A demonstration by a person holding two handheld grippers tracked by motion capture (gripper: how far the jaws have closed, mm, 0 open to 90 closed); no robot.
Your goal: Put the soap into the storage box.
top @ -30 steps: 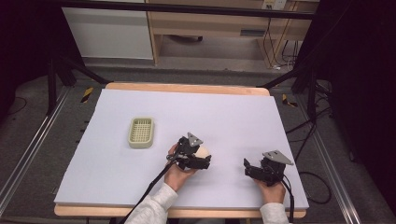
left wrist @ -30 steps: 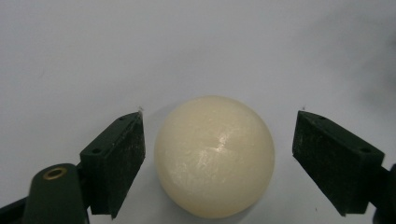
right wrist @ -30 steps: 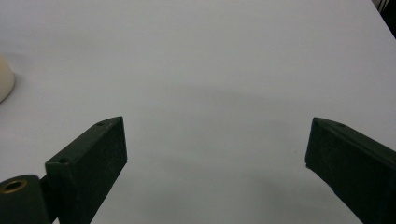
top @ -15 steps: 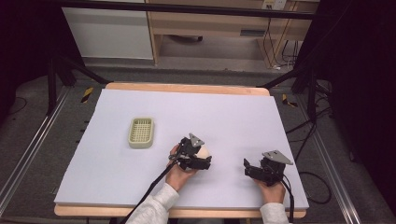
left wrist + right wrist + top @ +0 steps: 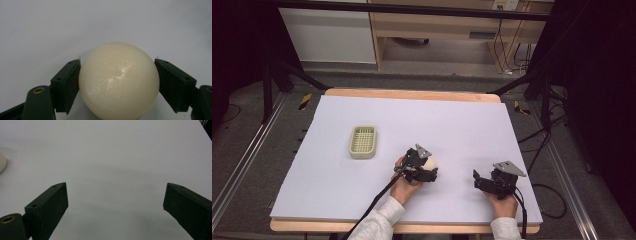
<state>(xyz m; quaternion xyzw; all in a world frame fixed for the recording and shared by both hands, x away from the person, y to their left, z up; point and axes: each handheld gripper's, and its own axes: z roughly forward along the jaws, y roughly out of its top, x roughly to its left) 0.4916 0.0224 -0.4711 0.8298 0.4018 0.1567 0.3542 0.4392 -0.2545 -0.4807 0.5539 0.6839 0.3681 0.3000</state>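
At the left of the high view, a little above the middle, the small cream basket (image 5: 363,141) sits alone on the counter (image 5: 462,120). Moving right, my left gripper (image 5: 428,169) is in the lower centre of the frame, and its fingers (image 5: 67,85) press on both sides of the pale round ball (image 5: 119,81) (it fills the middle of the left gripper view, touching each pad). So the ball is already between my fingers, low over the white surface; I cannot tell if it is lifted or resting. It is round, so no long axis matters. The basket lies up and to the left of the ball, near but apart, and my left hand is clearly the nearer one. I judge the next move goes that way. At the lower right, my right gripper (image 5: 480,180) rests with fingers wide apart, holding nothing.
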